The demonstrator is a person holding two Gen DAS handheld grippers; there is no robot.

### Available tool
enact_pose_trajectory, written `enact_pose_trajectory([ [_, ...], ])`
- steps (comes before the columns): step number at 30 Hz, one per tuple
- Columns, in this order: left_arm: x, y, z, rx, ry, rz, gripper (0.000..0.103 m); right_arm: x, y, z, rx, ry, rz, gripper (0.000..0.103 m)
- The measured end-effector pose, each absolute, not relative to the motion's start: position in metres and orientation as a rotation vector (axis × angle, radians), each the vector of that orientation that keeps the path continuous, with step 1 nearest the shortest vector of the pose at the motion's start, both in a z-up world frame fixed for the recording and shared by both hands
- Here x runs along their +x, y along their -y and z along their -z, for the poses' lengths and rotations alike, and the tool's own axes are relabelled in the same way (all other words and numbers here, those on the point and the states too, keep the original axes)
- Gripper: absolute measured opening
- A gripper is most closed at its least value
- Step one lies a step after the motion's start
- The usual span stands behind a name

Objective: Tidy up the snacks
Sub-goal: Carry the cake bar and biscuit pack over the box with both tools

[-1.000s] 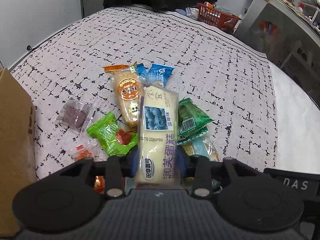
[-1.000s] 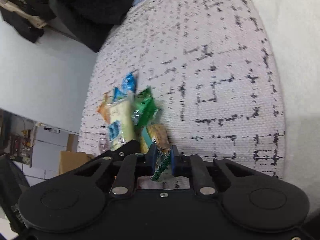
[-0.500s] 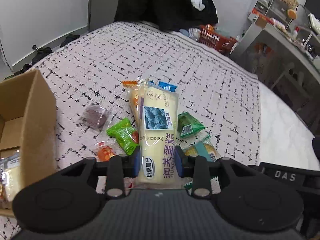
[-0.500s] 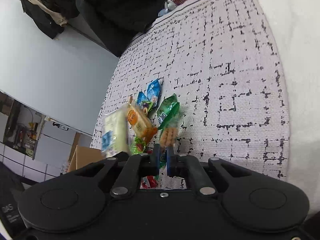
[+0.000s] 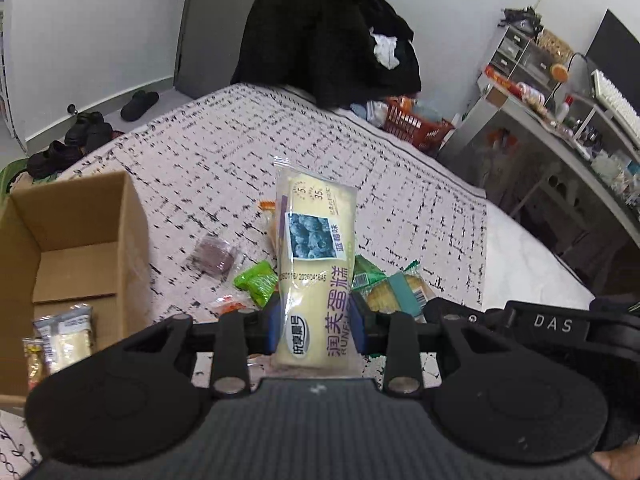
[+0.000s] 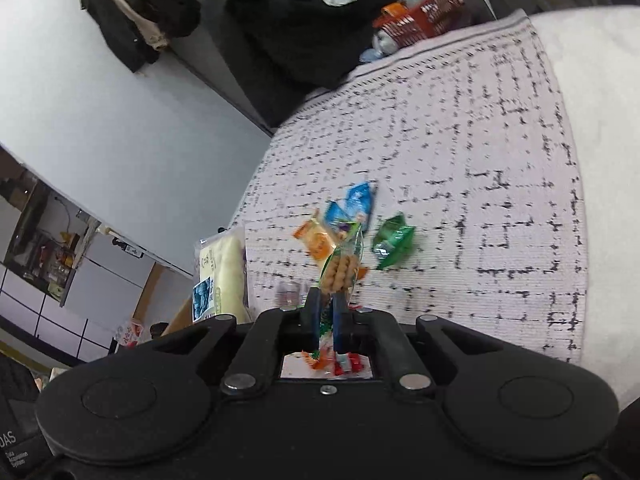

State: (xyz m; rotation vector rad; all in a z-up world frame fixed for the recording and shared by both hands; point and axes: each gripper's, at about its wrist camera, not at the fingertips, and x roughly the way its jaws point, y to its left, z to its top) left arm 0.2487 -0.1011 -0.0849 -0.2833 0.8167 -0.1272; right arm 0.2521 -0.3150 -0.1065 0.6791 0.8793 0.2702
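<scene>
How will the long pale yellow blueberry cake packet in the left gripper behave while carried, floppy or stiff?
The long pale yellow blueberry cake packet stands out straight past the left gripper without drooping, so probably fairly stiff and light. The pads dent its sides, so the cake is likely soft and crushable. The glossy film may slip.

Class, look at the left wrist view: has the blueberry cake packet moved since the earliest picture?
Yes. The blueberry cake packet, clamped in the left gripper, has risen off the patterned cloth; the loose snacks below look smaller and the cardboard box shows more.
</scene>
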Motion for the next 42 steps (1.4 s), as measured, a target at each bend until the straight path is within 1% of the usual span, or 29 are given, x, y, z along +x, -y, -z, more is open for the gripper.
enact_pose_trajectory([
  [10, 0.227, 0.058, 0.069, -0.329, -0.770, 0.083, 0.033, 0.239, 0.269, 0.071, 0.578, -0.845, -0.305, 0.006],
  [18, 0.215, 0.024, 0.074, -0.395, -0.753, 0.070, 0.033, 0.232, 0.235, 0.055, 0.515, -0.830, -0.316, 0.006],
  [34, 0.203, -0.047, 0.091, -0.522, -0.758, 0.021, 0.033, 0.228, 0.151, 0.039, 0.430, -0.813, -0.402, 0.006],
  [42, 0.200, -0.070, 0.095, -0.521, -0.766, -0.011, 0.033, 0.231, 0.116, 0.039, 0.380, -0.823, -0.456, 0.006],
])
